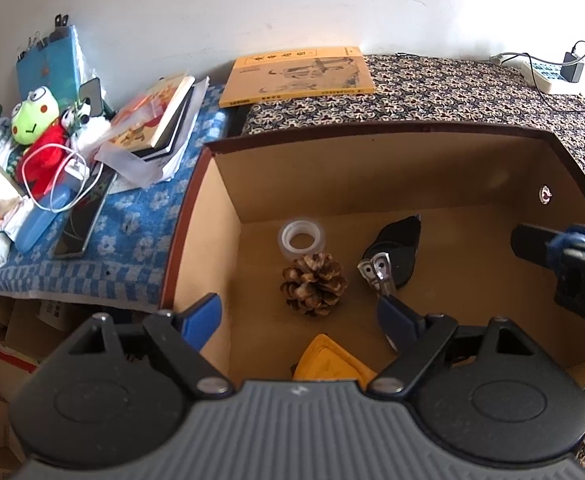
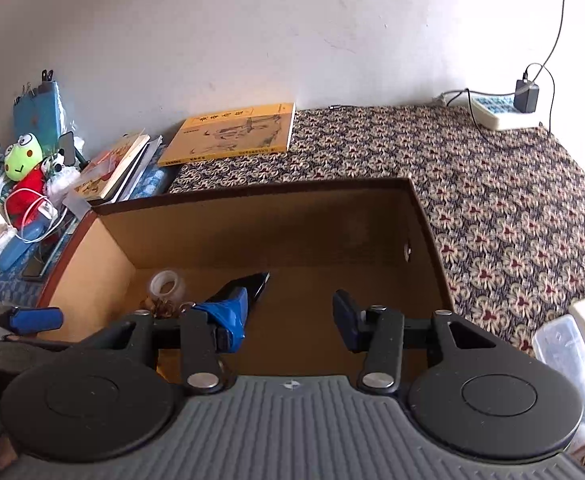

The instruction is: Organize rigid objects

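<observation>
The patterned worktop (image 2: 492,208) stretches bare to the right of the box in the right wrist view, with a power strip (image 2: 500,114) at its far corner and clear plastic packaging (image 2: 568,356) at the near right edge, neither fully seen from the left wrist. The open cardboard box (image 1: 228,184) sits against the worktop's left side, next to a blue cloth piled with books and a frog plush (image 1: 36,114); a yellow book (image 1: 298,76) lies behind it. Only the left wrist view shows the box floor well: a black case (image 1: 398,240) with a metal clipper-like piece (image 1: 378,270) leaning on it, a pine cone (image 1: 314,284) near the middle, a clear tape roll (image 1: 301,238) just behind it, and a yellow object (image 1: 332,360) against the near wall. The floor's right half is open. The left gripper (image 1: 298,316) hangs over the near rim, jaws spread wide, holding nothing. The right gripper (image 2: 290,316) sits above the box, jaws partly apart and empty.
</observation>
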Demonstrator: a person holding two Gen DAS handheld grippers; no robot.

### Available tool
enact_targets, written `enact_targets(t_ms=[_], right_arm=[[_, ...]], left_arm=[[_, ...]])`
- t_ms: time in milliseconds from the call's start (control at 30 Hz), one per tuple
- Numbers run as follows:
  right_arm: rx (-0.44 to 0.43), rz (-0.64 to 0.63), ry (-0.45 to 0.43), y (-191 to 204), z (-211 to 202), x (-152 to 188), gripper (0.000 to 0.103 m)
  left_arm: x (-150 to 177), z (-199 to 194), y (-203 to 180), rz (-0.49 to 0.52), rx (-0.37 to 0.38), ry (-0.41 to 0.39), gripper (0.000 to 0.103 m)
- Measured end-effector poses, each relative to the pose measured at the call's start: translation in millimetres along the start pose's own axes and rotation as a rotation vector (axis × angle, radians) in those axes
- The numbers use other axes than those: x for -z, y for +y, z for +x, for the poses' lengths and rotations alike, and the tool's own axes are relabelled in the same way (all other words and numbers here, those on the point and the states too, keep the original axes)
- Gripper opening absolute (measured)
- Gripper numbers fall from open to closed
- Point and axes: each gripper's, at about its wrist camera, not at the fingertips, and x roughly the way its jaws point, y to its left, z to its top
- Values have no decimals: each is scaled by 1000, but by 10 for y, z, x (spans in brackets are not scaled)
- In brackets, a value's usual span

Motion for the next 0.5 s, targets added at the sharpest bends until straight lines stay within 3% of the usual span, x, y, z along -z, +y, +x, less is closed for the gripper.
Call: enact_targets(t_ms=[500], right_arm=[[14,-50,-2,7,361,-149,32]], left_arm=[[-190,228,-14,17,14,-5,87]])
